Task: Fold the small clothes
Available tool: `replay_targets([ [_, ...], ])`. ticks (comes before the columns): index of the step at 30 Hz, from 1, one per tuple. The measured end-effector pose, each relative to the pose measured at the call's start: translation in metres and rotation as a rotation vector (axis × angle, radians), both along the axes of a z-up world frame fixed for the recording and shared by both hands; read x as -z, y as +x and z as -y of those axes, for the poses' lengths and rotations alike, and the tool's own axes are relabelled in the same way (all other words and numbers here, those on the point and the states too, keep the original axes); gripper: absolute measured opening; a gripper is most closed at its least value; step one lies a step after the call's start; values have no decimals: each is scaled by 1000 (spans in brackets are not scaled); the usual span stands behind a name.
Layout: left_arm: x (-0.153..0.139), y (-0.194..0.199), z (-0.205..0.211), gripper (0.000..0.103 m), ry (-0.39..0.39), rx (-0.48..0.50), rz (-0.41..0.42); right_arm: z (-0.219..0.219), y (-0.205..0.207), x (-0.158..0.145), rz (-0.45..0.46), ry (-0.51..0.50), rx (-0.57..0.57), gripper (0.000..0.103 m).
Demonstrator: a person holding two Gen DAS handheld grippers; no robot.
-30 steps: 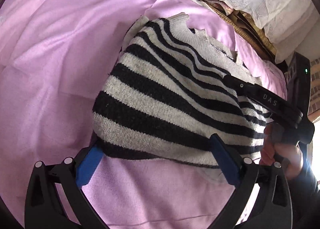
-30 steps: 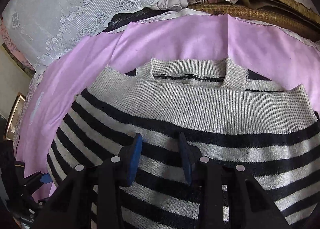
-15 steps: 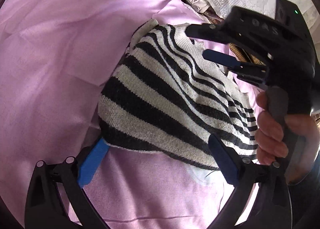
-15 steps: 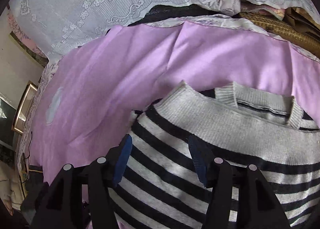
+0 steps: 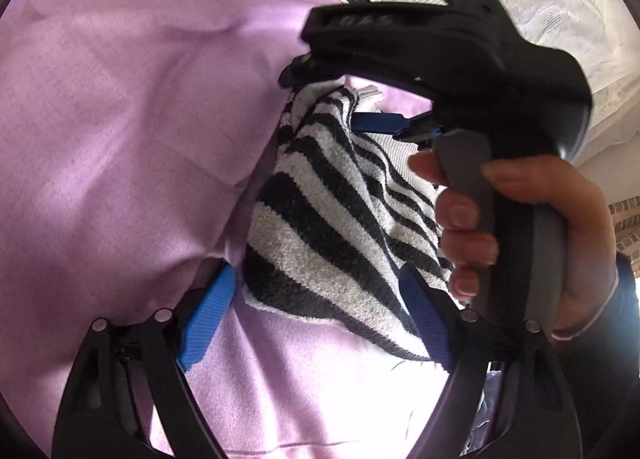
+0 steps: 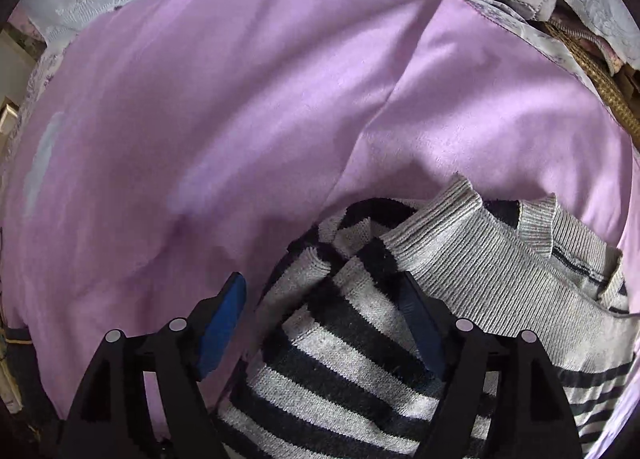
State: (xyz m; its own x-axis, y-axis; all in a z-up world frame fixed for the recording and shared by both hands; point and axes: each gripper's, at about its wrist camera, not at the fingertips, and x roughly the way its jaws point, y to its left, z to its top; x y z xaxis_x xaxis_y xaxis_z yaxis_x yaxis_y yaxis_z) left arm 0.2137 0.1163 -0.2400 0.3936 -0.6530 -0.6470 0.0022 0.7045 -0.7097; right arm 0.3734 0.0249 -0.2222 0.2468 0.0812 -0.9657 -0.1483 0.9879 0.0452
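Right wrist — sweater [image 6: 360, 339] (striped) between tool [image 6: 324, 299] fingers

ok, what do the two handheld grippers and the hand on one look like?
Left gripper: black frame, silver rivets, ribbed blue pads. Right gripper: same build; from the left wrist view, a black body with faint white lettering, a green LED and a grey handle. The hand wears a dark sleeve.

Bright daylight, soft shadows, fisheye-bent edges, slight motion blur.
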Motion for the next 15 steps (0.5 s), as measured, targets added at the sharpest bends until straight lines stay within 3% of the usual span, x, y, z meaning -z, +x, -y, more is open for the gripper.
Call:
replay_targets([
  [4,-2,-1,2,78,3,2,-16,-8,-4,3,42,-53,-18,77],
  [7,0,-14,-4,78,-66,-16,-50,-9,-10,4,68,-69,-40,69],
  [11,-2,-19,2,79,-65,-27,-68,9,-21,0,80,-27,-9,51],
  [15,0,-10,0,78,-89,-51,-80,21,-28,-5,97,11,-16,43],
])
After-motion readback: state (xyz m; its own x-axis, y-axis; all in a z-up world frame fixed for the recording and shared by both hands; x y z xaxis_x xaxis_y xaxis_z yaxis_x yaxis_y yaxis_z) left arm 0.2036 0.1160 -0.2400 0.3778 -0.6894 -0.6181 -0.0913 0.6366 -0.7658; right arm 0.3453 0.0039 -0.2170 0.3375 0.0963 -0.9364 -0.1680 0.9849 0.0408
